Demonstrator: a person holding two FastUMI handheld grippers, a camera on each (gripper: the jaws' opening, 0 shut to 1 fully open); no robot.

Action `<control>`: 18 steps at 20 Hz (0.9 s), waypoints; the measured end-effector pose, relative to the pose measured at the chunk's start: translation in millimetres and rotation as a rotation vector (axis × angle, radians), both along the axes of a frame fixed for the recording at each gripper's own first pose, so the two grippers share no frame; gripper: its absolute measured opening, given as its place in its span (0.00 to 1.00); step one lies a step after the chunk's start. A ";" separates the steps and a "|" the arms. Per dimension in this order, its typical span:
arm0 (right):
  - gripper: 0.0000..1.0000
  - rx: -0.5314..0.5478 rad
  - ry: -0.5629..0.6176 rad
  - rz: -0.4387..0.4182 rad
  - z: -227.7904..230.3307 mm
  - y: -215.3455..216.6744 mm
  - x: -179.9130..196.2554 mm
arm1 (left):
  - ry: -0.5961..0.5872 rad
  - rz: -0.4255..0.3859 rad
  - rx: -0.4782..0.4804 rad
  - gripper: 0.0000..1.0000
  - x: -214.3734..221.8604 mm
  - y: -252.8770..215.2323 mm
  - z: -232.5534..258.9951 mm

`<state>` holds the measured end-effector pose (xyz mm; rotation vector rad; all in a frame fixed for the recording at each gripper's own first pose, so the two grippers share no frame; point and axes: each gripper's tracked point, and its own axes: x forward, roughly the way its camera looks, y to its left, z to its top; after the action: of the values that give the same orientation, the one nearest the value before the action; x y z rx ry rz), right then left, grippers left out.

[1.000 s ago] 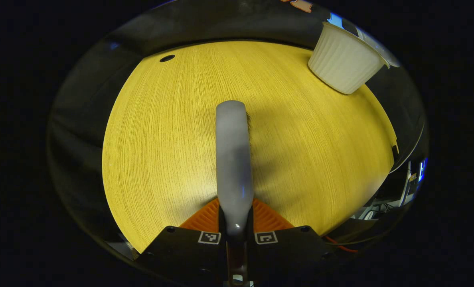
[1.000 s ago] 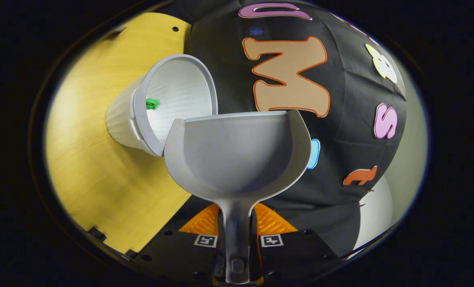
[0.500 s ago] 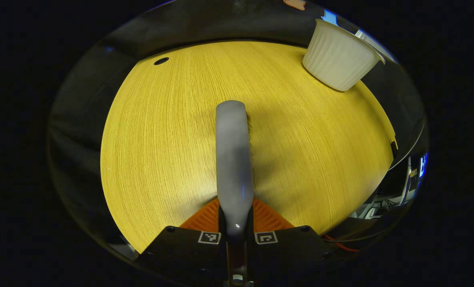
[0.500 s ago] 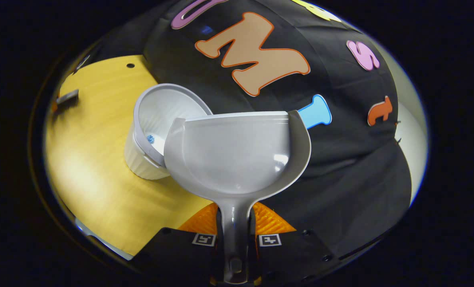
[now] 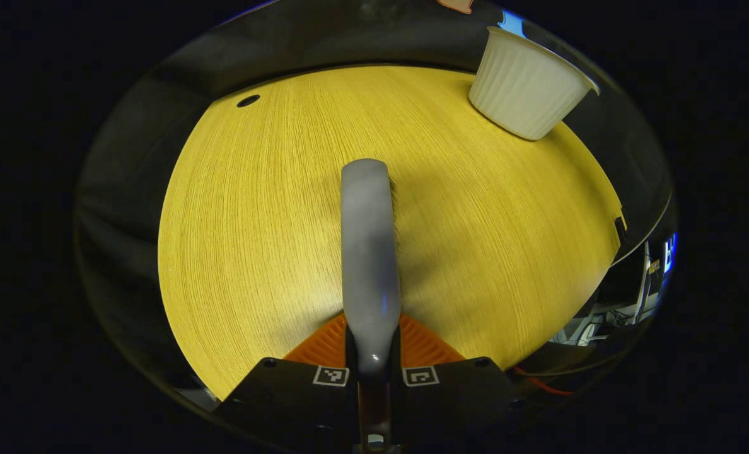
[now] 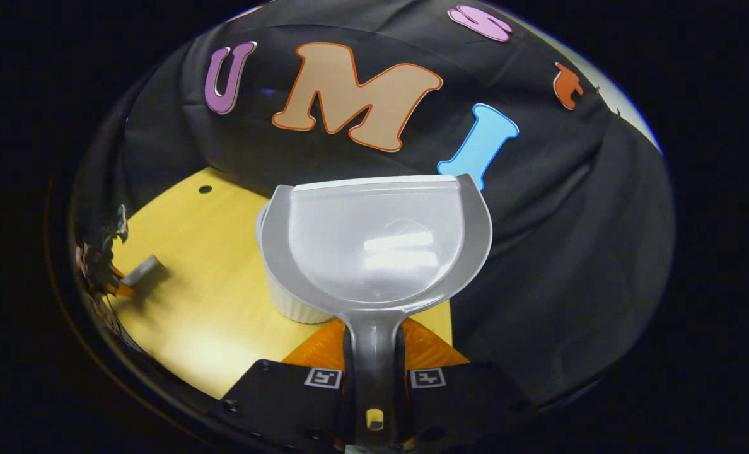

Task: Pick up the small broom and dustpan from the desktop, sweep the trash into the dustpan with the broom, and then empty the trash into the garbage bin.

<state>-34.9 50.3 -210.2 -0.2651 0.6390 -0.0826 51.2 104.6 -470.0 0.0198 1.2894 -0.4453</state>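
Gripping broom [image 5: 368, 252] and dustpan [image 6: 374, 246]

We saw a yellow wood-grain desktop [image 5: 273, 208] with a rounded outline and a fine grain running along it. A small dark hole [image 5: 248, 101] sat near its far edge. One thing stood directly on it — a white ribbed garbage bin [image 5: 522, 85], upright, close to the far rim at the upper right of the left gripper view. In the right gripper view the same desktop [image 6: 204, 284] carried the bin [image 6: 292, 306] near its edge, just before the black cloth — most of it hidden.
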 end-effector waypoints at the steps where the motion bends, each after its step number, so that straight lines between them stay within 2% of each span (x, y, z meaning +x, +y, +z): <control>1: 0.25 0.048 -0.002 -0.001 -1.1 11.2 -4.7 | 0.000 0.000 -0.002 0.16 0.7 0.4 0.4; 4: 0.24 0.111 0.003 0.015 -5.0 35.7 -16.6 | -0.004 -0.004 0.000 0.17 -0.4 2.6 1.8; 14: 0.23 0.278 0.016 0.167 -14.5 142.4 -42.2 | -0.012 0.013 0.003 0.16 -3.4 2.7 5.1; 16: 0.25 0.298 0.056 0.212 -31.1 172.1 -55.2 | -0.012 0.024 0.002 0.17 -4.7 3.3 5.6; 18: 0.22 0.316 0.091 0.216 -45.4 185.3 -65.8 | -0.013 0.035 0.003 0.17 -5.6 2.5 6.8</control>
<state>-100.7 235.6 -255.6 -0.0309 0.6996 0.2376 45.5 107.2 -463.2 0.0029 1.2753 -0.4129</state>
